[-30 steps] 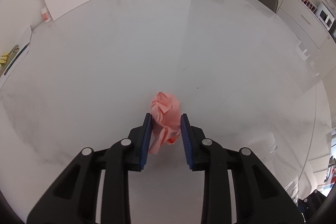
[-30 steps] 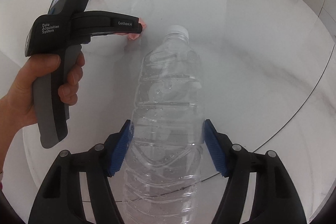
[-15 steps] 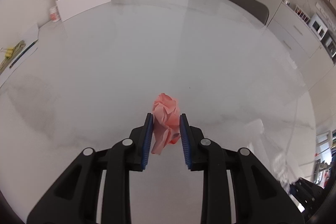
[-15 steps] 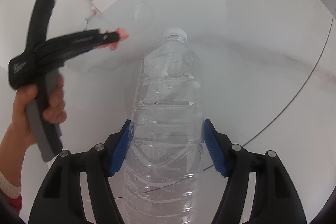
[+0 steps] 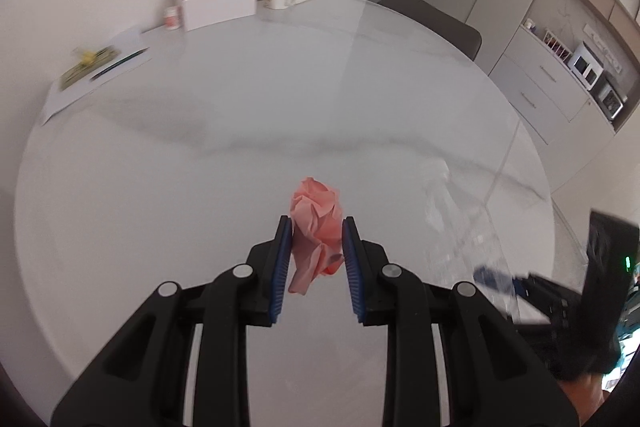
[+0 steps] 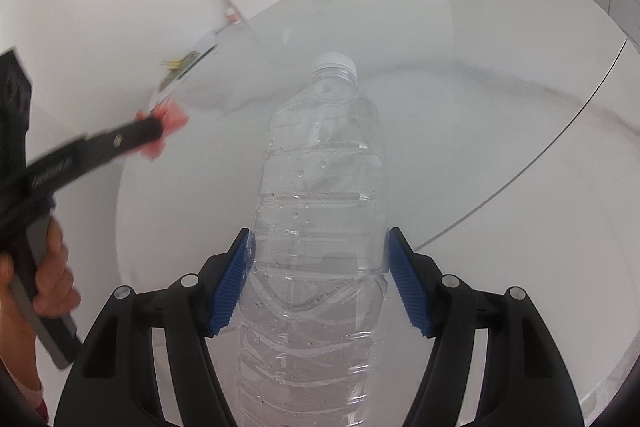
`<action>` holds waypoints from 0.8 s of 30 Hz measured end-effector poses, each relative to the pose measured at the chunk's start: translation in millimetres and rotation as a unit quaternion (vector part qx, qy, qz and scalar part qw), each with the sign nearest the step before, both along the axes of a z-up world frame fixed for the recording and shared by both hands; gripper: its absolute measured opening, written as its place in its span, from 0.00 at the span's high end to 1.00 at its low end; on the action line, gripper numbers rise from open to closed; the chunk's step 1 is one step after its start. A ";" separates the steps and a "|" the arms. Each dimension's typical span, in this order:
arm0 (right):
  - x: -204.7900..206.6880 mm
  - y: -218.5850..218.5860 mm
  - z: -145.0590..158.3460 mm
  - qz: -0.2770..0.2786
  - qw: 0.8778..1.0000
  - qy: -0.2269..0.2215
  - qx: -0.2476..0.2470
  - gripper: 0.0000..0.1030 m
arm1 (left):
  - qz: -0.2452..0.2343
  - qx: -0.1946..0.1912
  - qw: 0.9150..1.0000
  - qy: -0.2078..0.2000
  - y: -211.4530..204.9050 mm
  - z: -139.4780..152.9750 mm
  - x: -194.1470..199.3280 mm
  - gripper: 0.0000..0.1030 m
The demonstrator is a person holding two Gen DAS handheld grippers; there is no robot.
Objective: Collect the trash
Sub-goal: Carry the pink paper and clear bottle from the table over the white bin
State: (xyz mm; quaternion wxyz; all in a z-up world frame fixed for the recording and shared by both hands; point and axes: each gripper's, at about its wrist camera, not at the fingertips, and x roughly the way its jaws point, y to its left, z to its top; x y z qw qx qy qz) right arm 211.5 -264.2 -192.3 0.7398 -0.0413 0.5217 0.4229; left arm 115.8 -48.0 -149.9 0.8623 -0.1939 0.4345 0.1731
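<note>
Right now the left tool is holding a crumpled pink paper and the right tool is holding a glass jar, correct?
Not quite. The right tool holds a clear plastic bottle, as the right wrist view shows. The left tool does hold the crumpled pink paper.

Our left gripper (image 5: 316, 247): black forked arms, ribbed blue pads (image 5: 282, 267), silver screw heads. Our right gripper (image 6: 320, 267): identical. Grey handle (image 6: 44, 307), white lettering on its black body.
</note>
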 end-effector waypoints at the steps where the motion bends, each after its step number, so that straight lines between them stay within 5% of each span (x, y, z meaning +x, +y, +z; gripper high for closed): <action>1: -10.7 -1.0 4.4 0.004 1.000 -0.004 0.001 0.34 | 0.004 0.001 1.000 0.000 -2.1 2.8 -14.9 0.75; 14: -207.7 -20.9 34.3 0.050 0.998 -0.030 0.010 0.34 | 0.003 -0.007 1.000 0.021 -61.9 0.9 -243.5 0.75; 24: -276.4 -22.1 37.3 0.055 0.998 -0.028 -0.002 0.34 | -0.023 -0.019 0.999 0.017 -75.7 -1.4 -298.0 0.75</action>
